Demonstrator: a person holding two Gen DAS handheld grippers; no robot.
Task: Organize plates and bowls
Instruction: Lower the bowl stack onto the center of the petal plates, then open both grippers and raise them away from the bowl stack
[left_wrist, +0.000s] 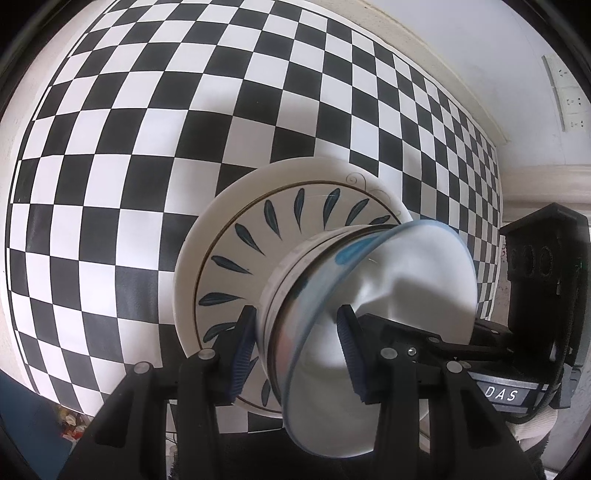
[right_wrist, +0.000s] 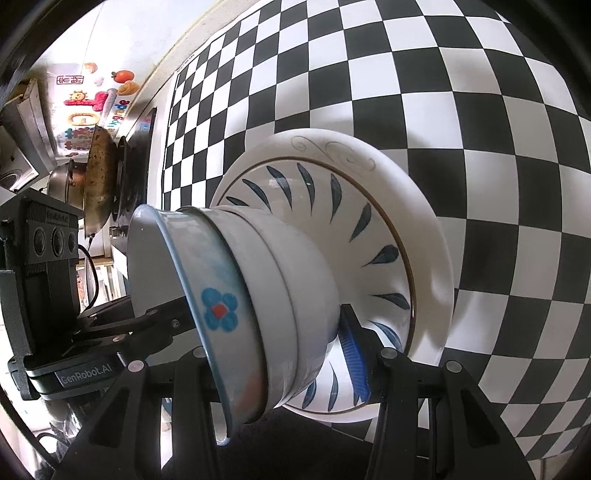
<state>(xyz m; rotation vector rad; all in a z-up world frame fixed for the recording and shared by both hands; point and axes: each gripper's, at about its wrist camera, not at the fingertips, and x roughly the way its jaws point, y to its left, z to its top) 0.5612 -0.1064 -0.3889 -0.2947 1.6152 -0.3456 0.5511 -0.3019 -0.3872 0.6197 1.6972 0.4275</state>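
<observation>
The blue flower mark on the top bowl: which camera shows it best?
The right wrist view: the blue flower mark with its red centre faces that camera, sharp on the top bowl. The left wrist view shows mainly the bowl's white inside, with only a blurred blue smear at the rim.

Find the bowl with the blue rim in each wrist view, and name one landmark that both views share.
Left wrist view: the blue-rimmed bowl is at lower centre-right, on top of the bowl stack, between the left gripper's fingers.
Right wrist view: the bowl is at lower left-centre, with its blue flower facing the camera.
Shared landmark: the leaf-pattern plate under the stack, on the checkered cloth.
</observation>
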